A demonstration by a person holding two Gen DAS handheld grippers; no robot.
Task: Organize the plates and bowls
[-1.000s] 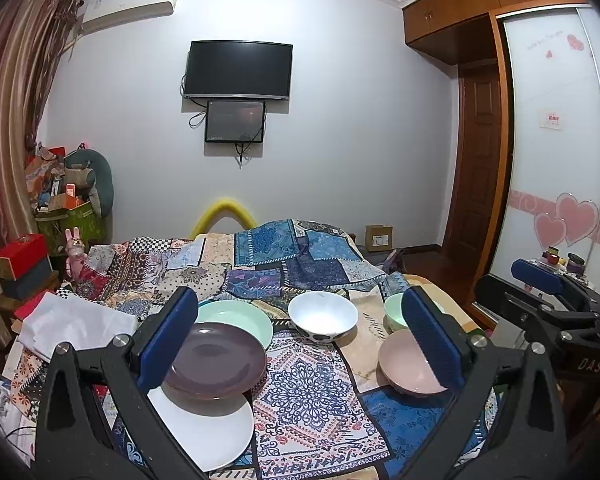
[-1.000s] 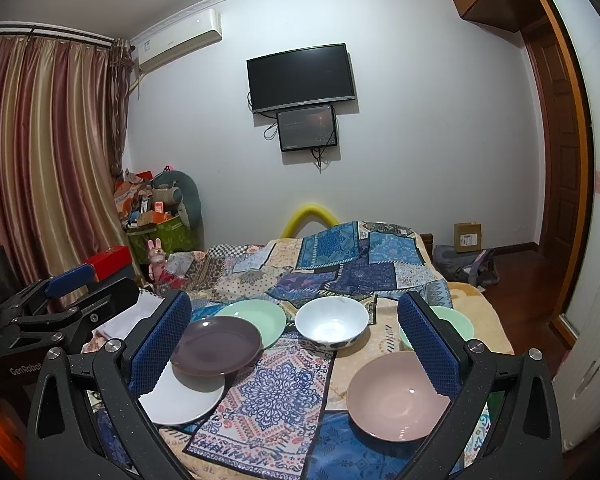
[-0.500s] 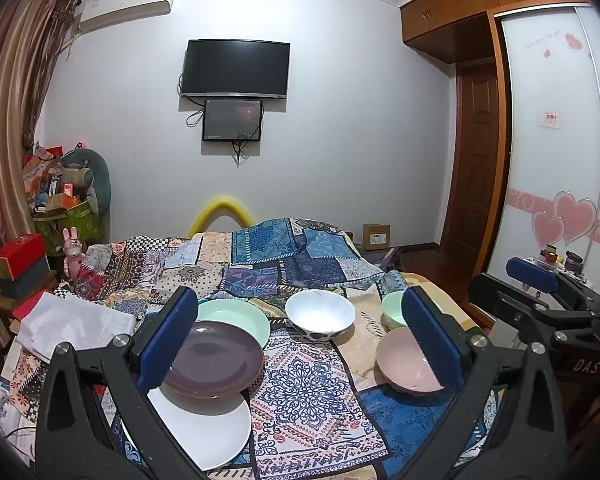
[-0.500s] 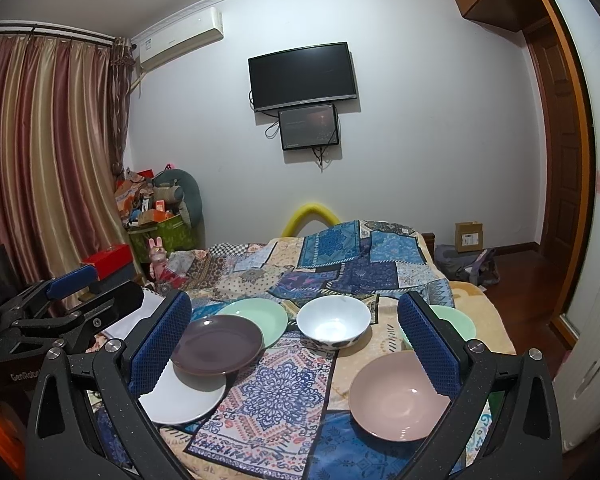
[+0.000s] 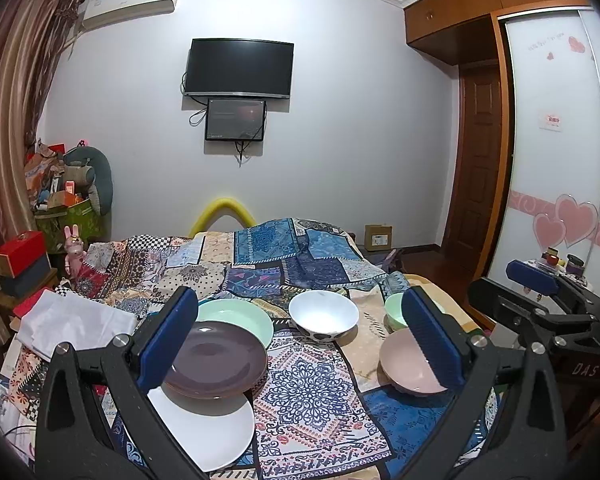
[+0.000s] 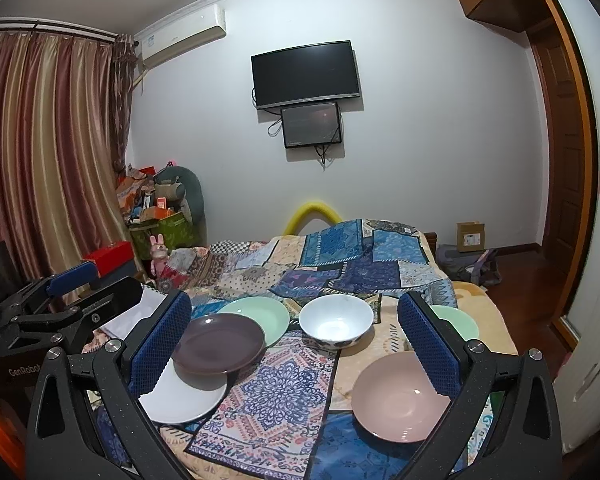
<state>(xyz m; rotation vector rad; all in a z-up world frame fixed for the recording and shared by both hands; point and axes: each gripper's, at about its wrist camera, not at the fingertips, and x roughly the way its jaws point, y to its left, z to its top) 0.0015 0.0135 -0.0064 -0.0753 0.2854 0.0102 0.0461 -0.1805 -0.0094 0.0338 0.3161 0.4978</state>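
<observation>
Patchwork-covered bed (image 5: 284,264) carried every dish: a round white plate (image 5: 208,432) partly under a dark purple plate (image 5: 216,356), pale green plate (image 5: 240,314) behind, pink bowl (image 6: 396,396) rightward, all upright. Left gripper (image 5: 300,340) and right gripper (image 6: 296,344) hovered level above them, fingers wide apart, empty.

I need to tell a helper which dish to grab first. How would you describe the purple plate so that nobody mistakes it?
On the patchwork-covered bed, look at the left cluster of three overlapping plates. The purple plate sits in the middle, overlapping the white plate and in front of the mint-green plate. It is the only dark dish.
</observation>
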